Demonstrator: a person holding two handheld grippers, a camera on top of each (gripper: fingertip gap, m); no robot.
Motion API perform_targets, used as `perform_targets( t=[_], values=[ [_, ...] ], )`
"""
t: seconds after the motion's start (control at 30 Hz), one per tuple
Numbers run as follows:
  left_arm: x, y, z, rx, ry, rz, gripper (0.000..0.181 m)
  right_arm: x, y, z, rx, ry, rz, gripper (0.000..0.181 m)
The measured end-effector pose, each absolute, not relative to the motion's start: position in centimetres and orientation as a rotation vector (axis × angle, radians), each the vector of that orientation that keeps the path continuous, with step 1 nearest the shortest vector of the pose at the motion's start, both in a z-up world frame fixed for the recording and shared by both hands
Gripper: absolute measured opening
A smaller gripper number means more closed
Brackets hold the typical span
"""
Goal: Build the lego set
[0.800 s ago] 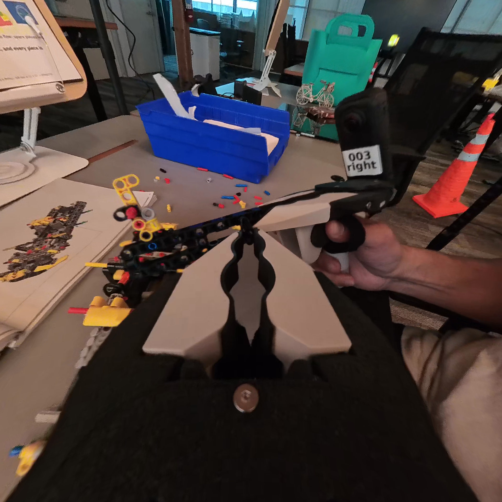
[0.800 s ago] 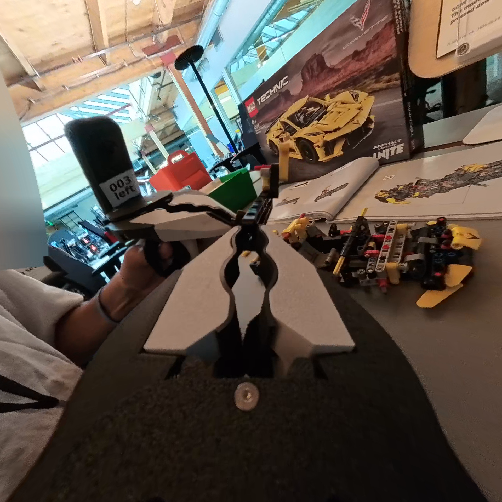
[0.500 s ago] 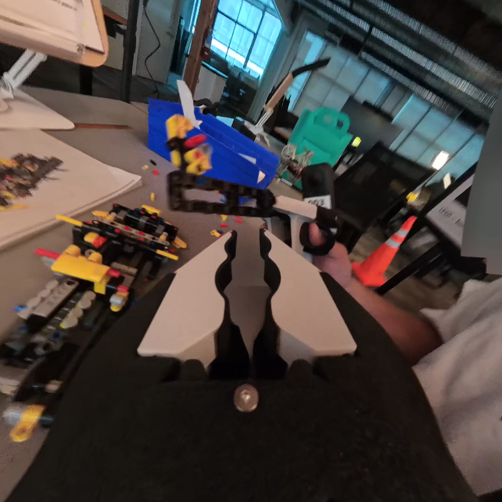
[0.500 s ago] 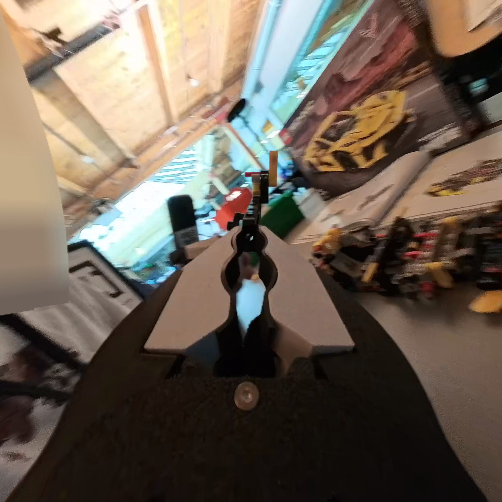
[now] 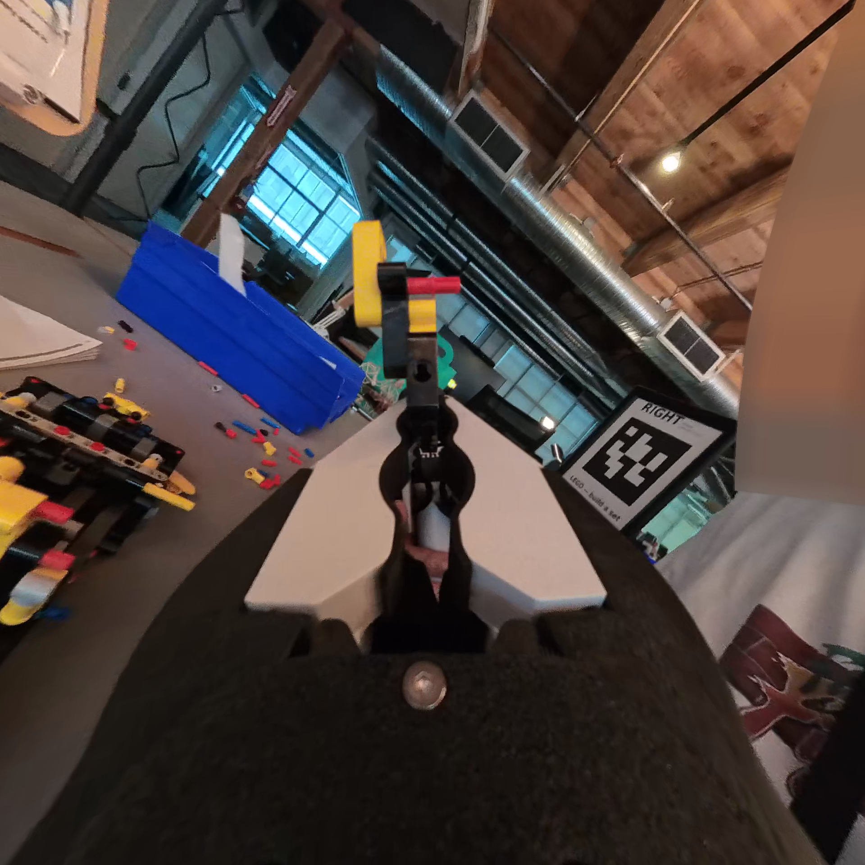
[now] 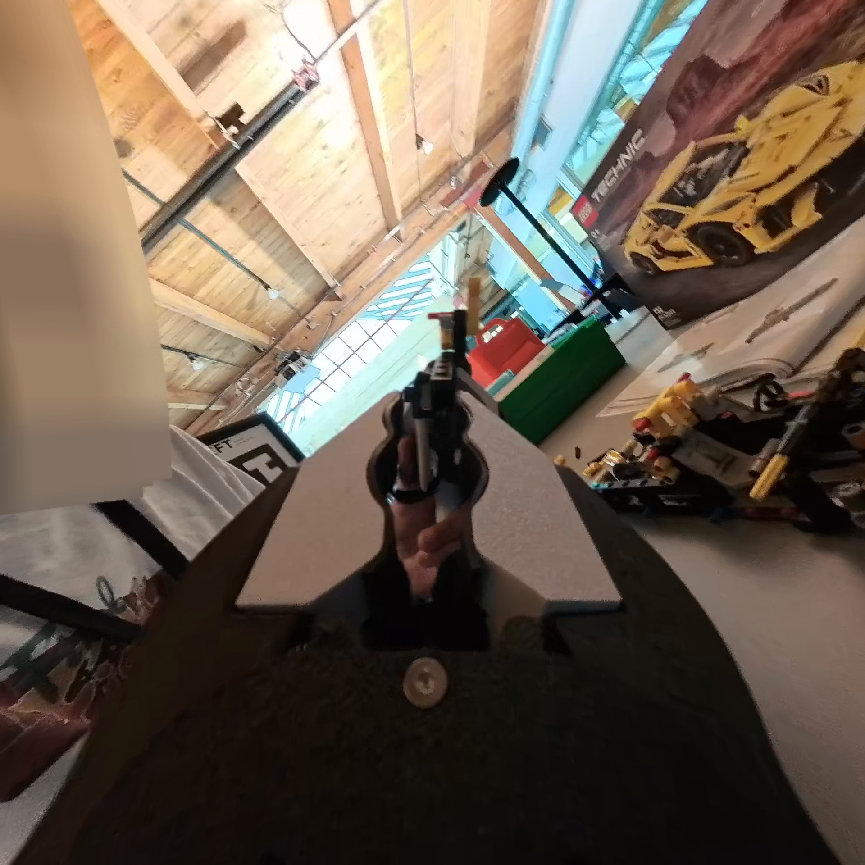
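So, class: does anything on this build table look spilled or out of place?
Yes. Small red, blue and yellow pins lie scattered loose on the grey table beside the blue bin, rather than inside it, near the half-built car chassis.

chassis [image 5: 70,477] cut off left, box [image 6: 730,187] cropped
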State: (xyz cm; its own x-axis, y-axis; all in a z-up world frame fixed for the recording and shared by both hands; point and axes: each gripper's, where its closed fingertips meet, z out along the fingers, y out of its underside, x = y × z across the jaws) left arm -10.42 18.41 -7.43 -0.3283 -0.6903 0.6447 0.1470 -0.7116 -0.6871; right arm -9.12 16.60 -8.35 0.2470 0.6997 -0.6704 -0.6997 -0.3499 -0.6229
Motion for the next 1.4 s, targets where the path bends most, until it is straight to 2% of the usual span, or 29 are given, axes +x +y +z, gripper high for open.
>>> perform_targets(
  t=[0.1,0.2,0.3,0.73,0.93,1.13,1.3,1.4],
  values=[
    [-10.5,18.5,-7.7,-1.372,0.719,-2.073,0.008,-9.5,16.2,-8.0,-1.260,-0.029,1.482,0.035],
    [-10.3,17.9,-7.8,-1.363,0.769,-2.025,0.008,-10.8,16.5,-8.6,-1.332,-0.078,1.450,0.036],
    [-10.1,17.5,-8.0,-1.363,0.791,-2.001,0.008,-11.0,16.8,-9.0,-1.361,-0.081,1.408,0.022],
    [-10.4,16.7,-7.8,-1.313,0.859,-2.012,0.008,-11.5,15.8,-8.8,-1.371,-0.139,1.468,0.021],
    [-10.7,16.5,-7.9,-1.343,0.822,-2.176,0.008,-11.7,15.7,-9.1,-1.397,-0.185,1.416,0.021],
    [-10.6,17.0,-8.8,-1.385,0.910,-2.017,0.008,-11.7,16.4,-10.0,-1.477,-0.184,1.351,0.022],
    [-10.6,16.2,-9.9,-1.371,1.218,-1.713,0.008,-10.7,15.6,-13.0,-1.813,-0.605,0.898,0.041],
    [-11.0,15.9,-10.1,-1.332,1.392,-1.560,0.008,-11.4,14.7,-12.7,-1.884,-0.841,0.868,0.046]
  ],
)
